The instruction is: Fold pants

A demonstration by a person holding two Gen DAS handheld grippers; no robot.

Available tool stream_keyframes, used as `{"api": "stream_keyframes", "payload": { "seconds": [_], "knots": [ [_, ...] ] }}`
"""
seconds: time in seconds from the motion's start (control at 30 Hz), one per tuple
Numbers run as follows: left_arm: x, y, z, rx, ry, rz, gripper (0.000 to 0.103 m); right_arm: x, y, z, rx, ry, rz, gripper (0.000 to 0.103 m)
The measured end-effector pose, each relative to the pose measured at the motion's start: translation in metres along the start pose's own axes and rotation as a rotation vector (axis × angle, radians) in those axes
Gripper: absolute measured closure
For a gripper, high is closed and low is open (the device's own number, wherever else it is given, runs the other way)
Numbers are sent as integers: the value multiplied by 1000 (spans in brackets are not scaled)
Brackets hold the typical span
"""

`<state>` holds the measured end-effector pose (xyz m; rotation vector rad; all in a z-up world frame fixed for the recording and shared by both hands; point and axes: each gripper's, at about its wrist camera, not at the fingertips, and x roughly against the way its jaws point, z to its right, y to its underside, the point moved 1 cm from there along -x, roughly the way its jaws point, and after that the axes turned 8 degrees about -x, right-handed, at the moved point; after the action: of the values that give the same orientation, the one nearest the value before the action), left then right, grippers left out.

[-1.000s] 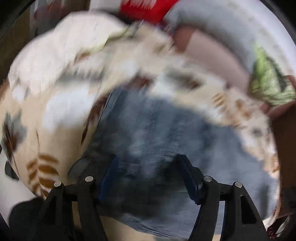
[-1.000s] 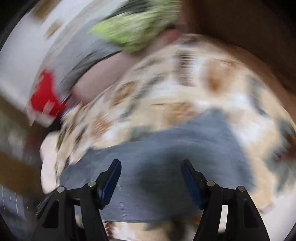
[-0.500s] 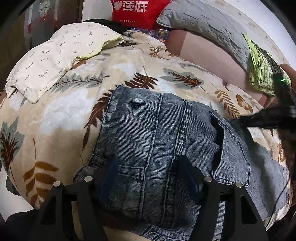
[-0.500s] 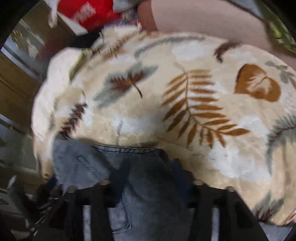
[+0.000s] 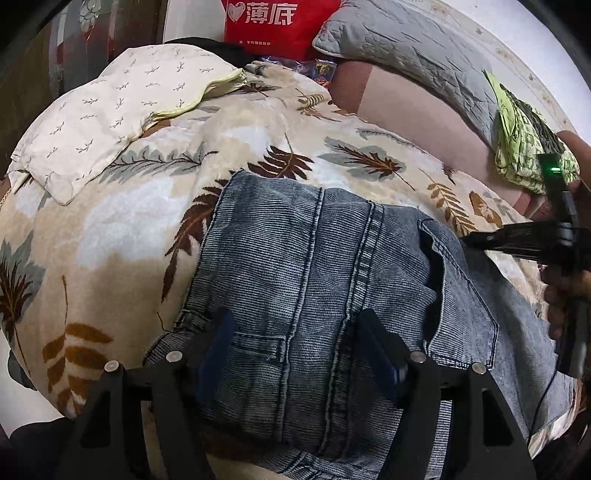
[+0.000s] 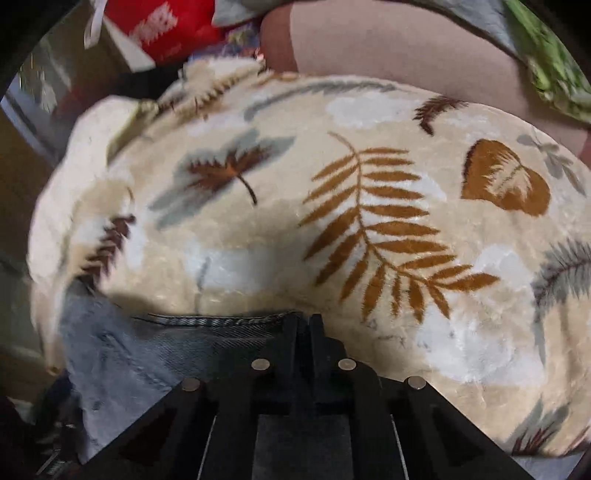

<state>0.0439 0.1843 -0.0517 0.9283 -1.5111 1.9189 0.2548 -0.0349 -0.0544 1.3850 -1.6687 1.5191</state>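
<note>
Grey-blue denim pants (image 5: 317, 280) lie folded on a leaf-print blanket (image 5: 129, 236). My left gripper (image 5: 299, 350) is open, its two blue-padded fingers (image 5: 218, 347) spread just over the waistband end of the pants. My right gripper (image 6: 303, 325) is shut on the pants' edge (image 6: 207, 325) at the lower middle of the right wrist view. The right gripper also shows at the right of the left wrist view (image 5: 480, 240), pinching the pants' far side.
A cream pillow (image 5: 118, 110) lies at the back left. A red bag (image 5: 280, 18), a grey quilted pillow (image 5: 413, 48) and a green printed cloth (image 5: 524, 136) sit behind on a pink sheet (image 5: 417, 118). The bed's edge drops off at left.
Both views have steadied after fast motion. My right gripper has closed on the pants' edge; it was open half a second ago. My left gripper stays open over the waistband.
</note>
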Motion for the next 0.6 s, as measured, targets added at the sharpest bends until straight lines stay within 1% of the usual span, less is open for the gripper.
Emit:
{"api": "stream_keyframes", "payload": {
  "seconds": [0.1, 0.13, 0.17, 0.23, 0.27, 0.3, 0.33, 0.37, 0.4, 0.43, 0.47, 0.5, 0.57, 0.6],
  "knots": [
    [0, 0, 0, 1, -3, 1, 32, 35, 12, 10, -79, -33, 74, 91],
    [0, 0, 1, -1, -5, 3, 32, 45, 20, 13, -112, -75, 88, 91],
    [0, 0, 1, -5, -10, 4, 31, 51, 26, 13, -129, -121, 81, 90],
    [0, 1, 3, -12, -19, 7, 31, 50, 39, 18, -162, -187, 54, 86],
    [-1, 1, 4, -16, -25, 9, 31, 38, 43, 26, -193, -206, 21, 77],
    [-1, 1, 5, -21, -31, 11, 31, 20, 46, 38, -236, -189, -36, 63],
    [-1, 1, 6, -28, -39, 13, 31, 7, 48, 53, -297, -190, -80, 65],
    [-1, 1, 7, -35, -45, 15, 30, 7, 51, 68, -386, -276, -55, 65],
    [0, 2, 7, -38, -47, 20, 30, 14, 52, 73, -421, -309, -45, 65],
    [1, 2, 7, -38, -45, 25, 30, 23, 53, 74, -433, -318, -31, 60],
    [1, 3, 6, -35, -43, 27, 30, 44, 57, 74, -409, -330, 20, 56],
    [1, 3, 6, -32, -42, 27, 30, 57, 61, 76, -401, -339, 48, 51],
    [3, 2, 6, -27, -44, 30, 30, 87, 79, 88, -409, -376, 103, 48],
    [4, 3, 6, -25, -45, 32, 30, 103, 90, 100, -415, -386, 128, 46]
  ]
}}
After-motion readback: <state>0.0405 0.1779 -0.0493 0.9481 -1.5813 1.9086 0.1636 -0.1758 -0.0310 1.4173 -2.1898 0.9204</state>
